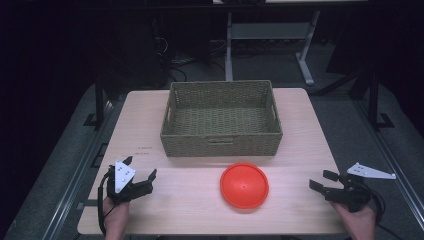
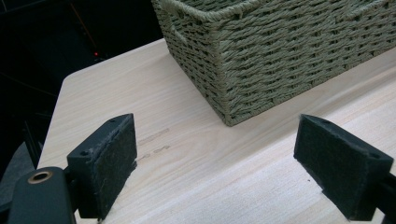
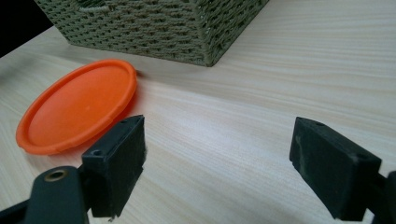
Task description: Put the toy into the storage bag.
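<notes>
1. High view: an orange plate [image 1: 244,185] lies flat on the wooden surface [image 1: 300,150], just in front of a woven basket [image 1: 221,141] and apart from it.
2. The left gripper [image 1: 141,168] rests at the surface's near left corner, its fingers apart with nothing between them.
3. The right gripper [image 1: 322,180] sits at the near right edge, well apart from the plate, fingers spread wide and empty.
4. Right gripper view: the plate [image 3: 77,106] lies ahead, beyond one finger [image 3: 119,163], with the basket's corner [image 3: 205,42] behind it.

Bright lit table [image 1: 300,150], dark surroundings, soft shadows, slightly grainy, close views mildly blurred
</notes>
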Motion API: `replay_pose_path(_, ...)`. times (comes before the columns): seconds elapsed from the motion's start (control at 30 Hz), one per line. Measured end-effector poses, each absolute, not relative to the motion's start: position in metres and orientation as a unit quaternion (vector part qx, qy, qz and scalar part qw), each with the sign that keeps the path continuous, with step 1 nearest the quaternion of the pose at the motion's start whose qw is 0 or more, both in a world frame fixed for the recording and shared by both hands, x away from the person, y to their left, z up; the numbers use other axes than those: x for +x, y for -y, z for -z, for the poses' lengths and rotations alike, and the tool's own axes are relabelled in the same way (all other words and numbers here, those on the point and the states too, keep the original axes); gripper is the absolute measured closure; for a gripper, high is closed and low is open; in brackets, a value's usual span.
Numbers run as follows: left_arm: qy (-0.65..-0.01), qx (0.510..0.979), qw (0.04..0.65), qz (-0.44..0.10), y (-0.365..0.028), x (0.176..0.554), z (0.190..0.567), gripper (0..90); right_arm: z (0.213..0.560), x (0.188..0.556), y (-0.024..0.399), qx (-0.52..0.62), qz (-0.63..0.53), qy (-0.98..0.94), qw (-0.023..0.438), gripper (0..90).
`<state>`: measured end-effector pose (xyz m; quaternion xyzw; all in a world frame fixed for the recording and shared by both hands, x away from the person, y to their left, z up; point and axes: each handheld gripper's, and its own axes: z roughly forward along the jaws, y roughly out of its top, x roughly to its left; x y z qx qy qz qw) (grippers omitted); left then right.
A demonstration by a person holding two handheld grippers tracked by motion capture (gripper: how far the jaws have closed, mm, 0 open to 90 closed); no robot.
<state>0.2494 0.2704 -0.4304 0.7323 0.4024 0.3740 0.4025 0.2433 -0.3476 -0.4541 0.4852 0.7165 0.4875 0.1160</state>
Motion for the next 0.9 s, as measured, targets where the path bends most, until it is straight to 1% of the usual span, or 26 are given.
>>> replay_pose_path(0.17,-0.399,0.737,0.399,-0.372,-0.269,0.251,0.431,12.7,0.455,0.243,0.349,0.488,-0.489,-0.714,0.114,16.5)
replay_pose_path(0.33,-0.396,0.738,0.403,-0.37,-0.268,0.251,0.432,12.7,0.453,0.243,0.342,0.482,-0.483,-0.723,0.108,16.3)
replay_pose_path(0.4,-0.396,0.737,0.403,-0.371,-0.269,0.251,0.431,12.7,0.451,0.244,0.339,0.475,-0.485,-0.726,0.114,16.4)
replay_pose_path(0.7,-0.396,0.736,0.403,-0.372,-0.269,0.25,0.431,12.7,0.445,0.244,0.32,0.457,-0.482,-0.739,0.115,16.4)
replay_pose_path(0.9,-0.396,0.736,0.403,-0.373,-0.269,0.25,0.431,12.7,0.445,0.248,0.309,0.45,-0.478,-0.748,0.096,16.3)
